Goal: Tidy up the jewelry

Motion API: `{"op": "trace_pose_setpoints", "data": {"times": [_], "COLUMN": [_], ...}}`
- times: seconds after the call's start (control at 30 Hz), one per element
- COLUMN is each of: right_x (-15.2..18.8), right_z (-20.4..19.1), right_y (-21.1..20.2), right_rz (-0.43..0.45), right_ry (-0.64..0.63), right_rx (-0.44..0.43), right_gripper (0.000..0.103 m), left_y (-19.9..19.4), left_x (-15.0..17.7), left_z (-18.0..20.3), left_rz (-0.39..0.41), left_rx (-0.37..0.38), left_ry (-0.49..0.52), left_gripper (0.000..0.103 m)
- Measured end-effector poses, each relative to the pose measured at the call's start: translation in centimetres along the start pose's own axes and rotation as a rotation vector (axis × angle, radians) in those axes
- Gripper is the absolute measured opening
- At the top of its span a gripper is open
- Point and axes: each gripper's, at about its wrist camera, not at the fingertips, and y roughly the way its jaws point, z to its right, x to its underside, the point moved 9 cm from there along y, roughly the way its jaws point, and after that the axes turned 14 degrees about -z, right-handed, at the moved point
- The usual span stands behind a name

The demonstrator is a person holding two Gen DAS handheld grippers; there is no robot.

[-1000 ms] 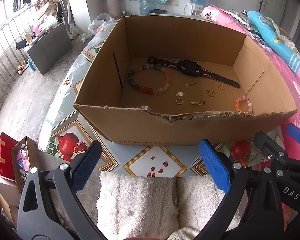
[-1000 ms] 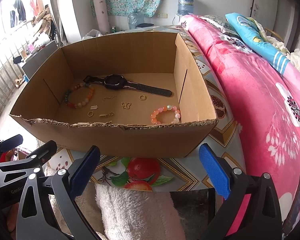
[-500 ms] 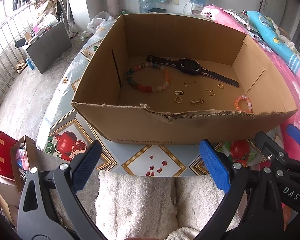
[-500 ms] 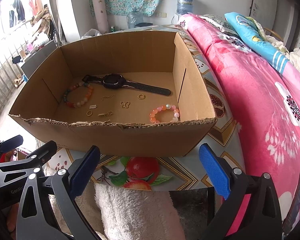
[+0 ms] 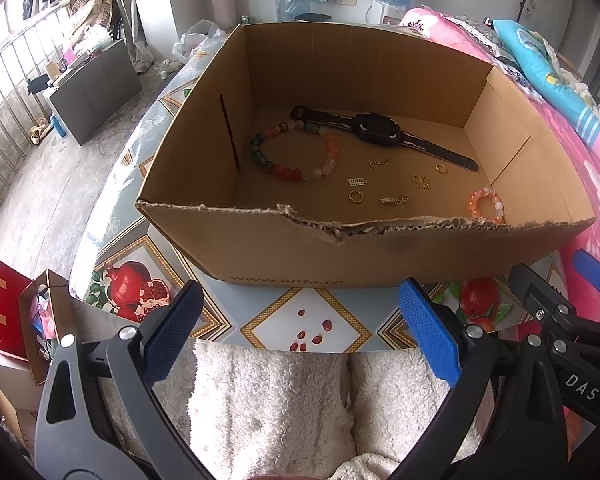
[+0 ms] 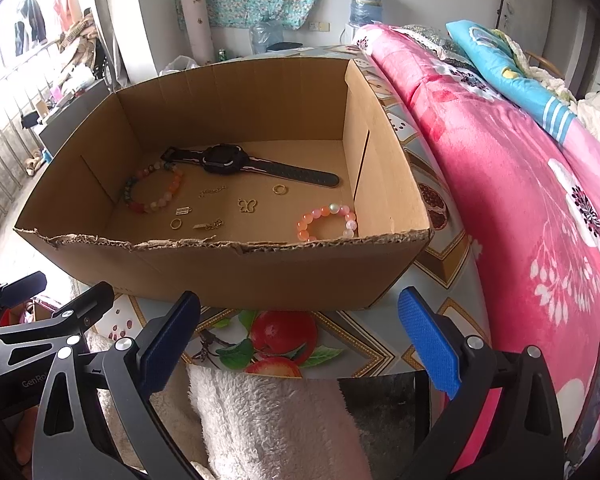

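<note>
You are holding both the left gripper and the right gripper wide and empty; the small pink beaded bracelet is light, rounded, probably slippery: pinch across one side of its loop.

Each gripper, left and right, has two dark grey plastic arms with triangular cut-outs and silver screws, tipped with textured blue pads, white lettering "DAS" and "GenRo" marks their black frames, and the person wears fluffy cream-white fleece trousers.
</note>
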Motion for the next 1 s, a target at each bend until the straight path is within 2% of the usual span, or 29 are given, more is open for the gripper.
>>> {"op": "trace_pose_setpoints", "data": {"times": [1.0], "right_x": [0.11], "right_z": [0.08], "right_y": [0.16], "right_rz": [-0.005], "right_ry": [0.004], "right_rx": [0.001], "right_gripper": [0.096], "left_y": [-0.05], "left_x": [-0.04], "left_z": [0.01], "left_rz": [-0.001], "left_rx": [0.0], "left_ry": [-0.002], "left_gripper": [0.094]}}
